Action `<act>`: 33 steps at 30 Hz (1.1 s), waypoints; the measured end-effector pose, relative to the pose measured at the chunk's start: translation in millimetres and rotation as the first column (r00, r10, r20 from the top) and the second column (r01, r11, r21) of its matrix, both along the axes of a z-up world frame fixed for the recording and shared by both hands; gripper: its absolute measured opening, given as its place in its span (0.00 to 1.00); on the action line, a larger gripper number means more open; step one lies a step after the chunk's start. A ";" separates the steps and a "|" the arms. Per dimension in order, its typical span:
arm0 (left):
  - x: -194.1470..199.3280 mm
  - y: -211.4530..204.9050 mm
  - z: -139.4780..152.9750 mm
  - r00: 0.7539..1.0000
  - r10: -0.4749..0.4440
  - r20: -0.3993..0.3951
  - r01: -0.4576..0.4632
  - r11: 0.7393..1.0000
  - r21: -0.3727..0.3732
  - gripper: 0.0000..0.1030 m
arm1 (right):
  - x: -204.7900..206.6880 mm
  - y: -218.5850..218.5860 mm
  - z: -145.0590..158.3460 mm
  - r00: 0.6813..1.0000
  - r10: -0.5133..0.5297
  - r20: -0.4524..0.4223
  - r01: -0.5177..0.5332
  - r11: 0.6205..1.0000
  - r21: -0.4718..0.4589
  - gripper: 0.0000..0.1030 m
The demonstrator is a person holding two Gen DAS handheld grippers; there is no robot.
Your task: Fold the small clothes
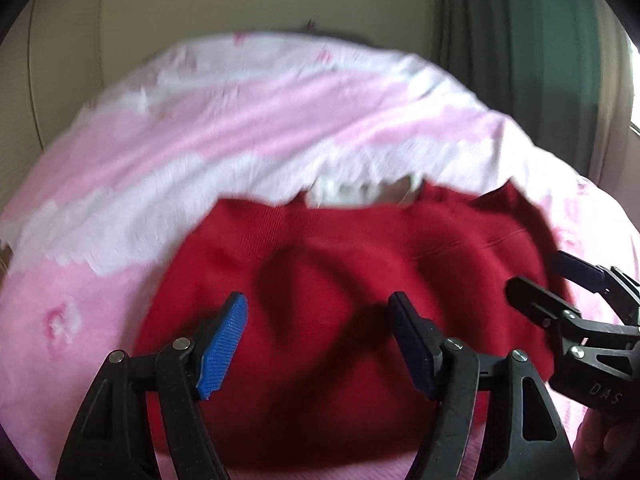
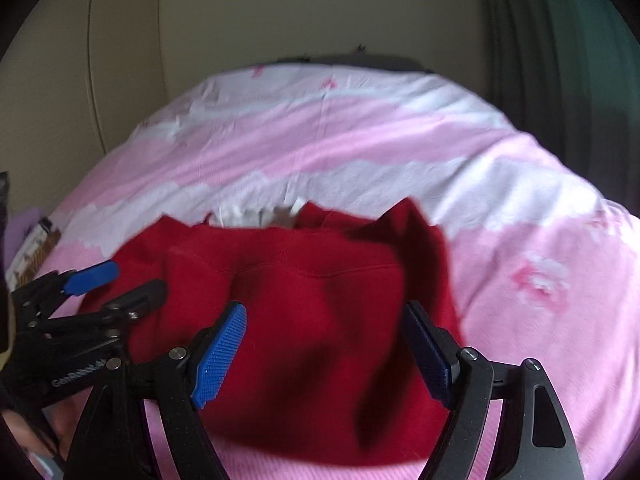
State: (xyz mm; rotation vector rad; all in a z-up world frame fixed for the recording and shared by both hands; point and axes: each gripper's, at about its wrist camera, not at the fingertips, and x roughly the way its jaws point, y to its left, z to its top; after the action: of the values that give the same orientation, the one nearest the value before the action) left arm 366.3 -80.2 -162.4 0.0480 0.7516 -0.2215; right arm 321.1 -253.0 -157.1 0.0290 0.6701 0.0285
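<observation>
Both tongs, left (image 1: 318,344) and right (image 2: 326,350), hung released over a red garment (image 1: 320,280), seemingly folded, on the bed (image 1: 240,112).

pink-and-white bedspread (image 2: 360,148), green curtain (image 1: 532,60), beige wall (image 2: 280,12) behind

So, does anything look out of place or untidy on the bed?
Only slightly: something white and grey peeks from under the far edge of the red garment; it is too blurred to identify. The garment's far right corner looks bunched up.
</observation>
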 end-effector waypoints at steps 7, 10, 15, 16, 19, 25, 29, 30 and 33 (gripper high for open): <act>13.0 26.9 -23.8 1.000 0.012 -0.022 -0.013 0.999 -0.033 0.94 | 15.7 -11.2 -29.1 0.997 -0.029 -0.075 0.027 0.999 -0.030 0.86; 11.1 25.6 -20.4 1.000 0.019 -0.015 -0.019 0.999 -0.030 0.93 | 12.0 -8.6 -25.0 0.997 -0.041 -0.065 0.038 0.998 -0.048 0.86; -10.7 22.1 2.5 0.999 0.036 0.025 -0.035 0.999 -0.008 0.91 | -16.7 -27.2 10.4 0.999 -0.043 0.033 0.041 0.998 0.050 0.87; -17.1 22.8 7.0 0.999 0.040 0.034 -0.040 0.999 -0.010 0.92 | -22.7 -33.6 14.8 0.997 -0.052 0.048 0.049 0.997 0.065 0.88; -41.2 21.2 21.0 0.996 0.061 0.061 -0.061 0.998 -0.004 0.92 | -41.3 -59.6 18.1 0.997 -0.061 0.052 0.055 0.992 0.114 0.88; -59.4 1.5 31.6 0.988 0.137 0.076 -0.140 0.990 0.029 0.92 | -40.0 -112.8 4.8 0.998 -0.065 0.003 0.062 0.965 0.256 0.88; -53.8 -13.1 34.6 0.984 0.169 0.057 -0.171 0.985 0.036 0.92 | -23.1 -134.6 -3.9 1.000 -0.008 -0.018 0.014 0.924 0.381 0.88; -52.5 -15.9 35.5 0.984 0.171 0.053 -0.173 0.984 0.037 0.92 | -15.6 -139.3 -6.7 1.000 0.014 -0.024 -0.003 0.914 0.406 0.88; -50.1 -23.6 39.5 0.982 0.181 0.061 -0.184 0.982 0.043 0.92 | 6.1 -147.4 -12.1 0.998 0.056 -0.036 -0.035 0.902 0.431 0.87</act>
State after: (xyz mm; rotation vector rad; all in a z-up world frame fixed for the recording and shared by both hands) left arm 316.2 -103.8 -122.9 0.0311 0.7006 -0.0268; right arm 327.2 -400.4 -169.3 0.4427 0.7021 0.2223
